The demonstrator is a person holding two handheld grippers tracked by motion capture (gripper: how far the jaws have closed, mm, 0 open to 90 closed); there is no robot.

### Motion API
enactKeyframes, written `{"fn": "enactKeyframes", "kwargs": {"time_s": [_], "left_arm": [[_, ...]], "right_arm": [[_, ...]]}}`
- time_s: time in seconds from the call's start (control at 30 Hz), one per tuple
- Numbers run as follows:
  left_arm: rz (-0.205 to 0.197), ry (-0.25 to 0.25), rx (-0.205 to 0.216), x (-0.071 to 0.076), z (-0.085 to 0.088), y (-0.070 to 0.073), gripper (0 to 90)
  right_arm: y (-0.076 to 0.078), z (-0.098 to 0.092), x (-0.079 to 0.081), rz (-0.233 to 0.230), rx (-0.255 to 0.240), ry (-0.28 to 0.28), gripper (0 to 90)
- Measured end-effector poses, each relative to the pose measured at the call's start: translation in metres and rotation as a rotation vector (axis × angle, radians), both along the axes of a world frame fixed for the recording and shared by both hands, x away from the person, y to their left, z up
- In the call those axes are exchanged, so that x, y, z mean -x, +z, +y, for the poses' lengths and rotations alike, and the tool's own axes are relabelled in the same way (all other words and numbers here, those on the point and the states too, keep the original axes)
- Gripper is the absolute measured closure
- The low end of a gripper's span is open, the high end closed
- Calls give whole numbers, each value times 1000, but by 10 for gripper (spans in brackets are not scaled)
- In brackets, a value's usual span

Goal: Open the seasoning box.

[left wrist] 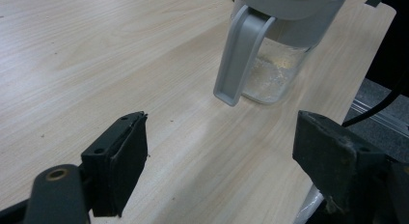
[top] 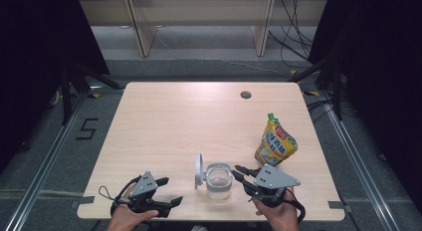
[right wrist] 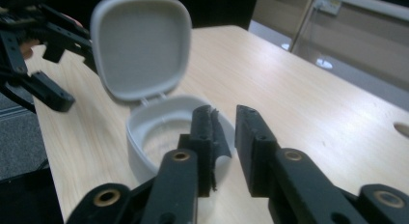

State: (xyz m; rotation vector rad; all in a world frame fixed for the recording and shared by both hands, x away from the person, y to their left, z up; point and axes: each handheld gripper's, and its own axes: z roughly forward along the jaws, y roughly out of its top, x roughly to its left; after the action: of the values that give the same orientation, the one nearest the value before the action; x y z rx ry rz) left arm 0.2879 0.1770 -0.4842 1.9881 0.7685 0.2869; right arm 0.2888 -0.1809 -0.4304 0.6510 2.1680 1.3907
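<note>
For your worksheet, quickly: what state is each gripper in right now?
Left gripper: jaws wide open, holding nothing.
Right gripper: jaws slightly apart at the jar rim, gripping nothing.

We see light wood table (top: 164, 121), round cable hole (top: 245, 95) near far edge. Grey carpet floor (top: 45, 141), black "5" mark (top: 87, 128) at left. Pale wooden furniture legs (top: 141, 29) behind, black curtains (top: 35, 37) both sides, loose cables (top: 293, 37) at right.
</note>
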Motion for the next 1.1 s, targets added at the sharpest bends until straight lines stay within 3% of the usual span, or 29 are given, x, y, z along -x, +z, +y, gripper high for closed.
{"fn": "enactKeyframes", "kwargs": {"time_s": [0.1, 0.17, 0.2, 0.27, 0.37, 0.47, 0.53, 0.6, 0.63, 0.7, 0.77, 0.83, 0.87, 0.93, 0.97, 1.1], "left_arm": [[-5, 0, -7, 0, 0, 0, 197], [19, 16, 30, 2, -3, 0, 197], [0, 16, 12, 1, -2, 1, 199], [-9, 17, 7, 1, -1, 2, 201], [5, 39, 29, 2, -1, 2, 201], [-17, 36, 38, 1, -1, 3, 201], [-20, 28, 33, 0, -1, 3, 201], [-13, 28, 35, 0, -2, 3, 201], [-13, 24, 18, 0, -2, 3, 201], [7, 41, 31, 0, -3, 3, 201], [-15, 27, 17, -1, -2, 3, 201], [-11, 23, 18, -2, -3, 3, 201], [-9, 23, 18, -2, -3, 3, 201], [-10, 22, 19, -2, -3, 3, 201], [8, 40, 38, -1, -5, 2, 201], [-9, 25, 27, -2, -4, 3, 201]], "right_arm": [[-6, -16, 2, 25, -2, -40, 725], [-8, -21, 2, 26, -9, -62, 713], [-11, -33, 3, 35, -12, -91, 690], [-13, -38, 4, 33, -10, -111, 684], [-20, -55, 8, 66, -9, -165, 632], [-25, -66, 6, 77, -2, -175, 611], [-28, -71, 7, 135, -7, -198, 598], [-29, -74, 6, 116, 2, -205, 588], [-32, -78, 5, 126, 2, -231, 568], [-33, -82, 6, 177, -5, -276, 540], [-36, -88, 2, 169, -6, -290, 515], [-38, -90, 2, 190, -22, -333, 499], [-39, -93, -1, 176, -6, -329, 481], [-41, -96, -3, 172, -9, -342, 453], [-42, -97, -4, 173, -26, -351, 440], [-44, -102, -8, 154, -20, -397, 355]]}}
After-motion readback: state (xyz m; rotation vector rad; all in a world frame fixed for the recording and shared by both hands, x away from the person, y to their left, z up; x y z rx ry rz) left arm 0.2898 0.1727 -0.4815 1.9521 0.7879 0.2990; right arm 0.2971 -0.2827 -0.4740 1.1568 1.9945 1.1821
